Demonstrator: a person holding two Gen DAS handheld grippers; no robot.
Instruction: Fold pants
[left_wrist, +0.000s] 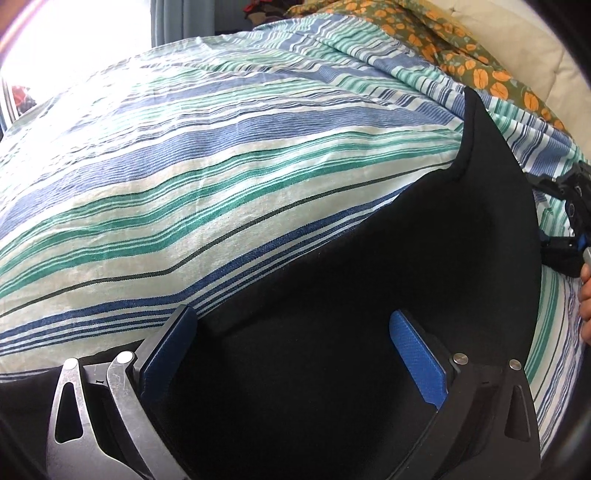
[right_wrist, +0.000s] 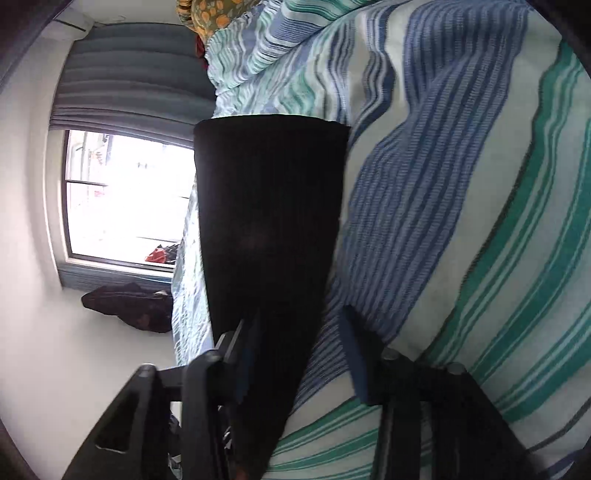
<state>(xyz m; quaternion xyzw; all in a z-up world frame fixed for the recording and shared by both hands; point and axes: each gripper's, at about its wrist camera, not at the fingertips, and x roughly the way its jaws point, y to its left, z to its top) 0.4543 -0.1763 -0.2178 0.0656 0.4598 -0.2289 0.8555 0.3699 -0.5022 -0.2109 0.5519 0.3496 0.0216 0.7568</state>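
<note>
Black pants (left_wrist: 406, 240) lie spread on a bed cover (left_wrist: 221, 166) striped in blue, green and white. My left gripper (left_wrist: 291, 317) hovers open above the black cloth, its blue pads (left_wrist: 417, 354) wide apart, and nothing is pinched. At the far right edge of the left wrist view is my right gripper (left_wrist: 569, 221), with a hand (left_wrist: 585, 295) below it. The right wrist view is rolled sideways: one pants leg (right_wrist: 269, 192) runs from between the fingers of the right gripper (right_wrist: 299, 325) out to its hem. The cloth lies against the left finger; the right finger (right_wrist: 354, 347) stands apart over the striped cover (right_wrist: 461, 184).
An orange-flowered cloth (left_wrist: 461, 48) and a cream cushion (left_wrist: 517, 29) lie at the bed's far end. Beyond the bed's edge are a bright window (right_wrist: 125, 192), a grey-blue curtain (right_wrist: 129, 74), a dark garment heap (right_wrist: 129, 306) and a white wall.
</note>
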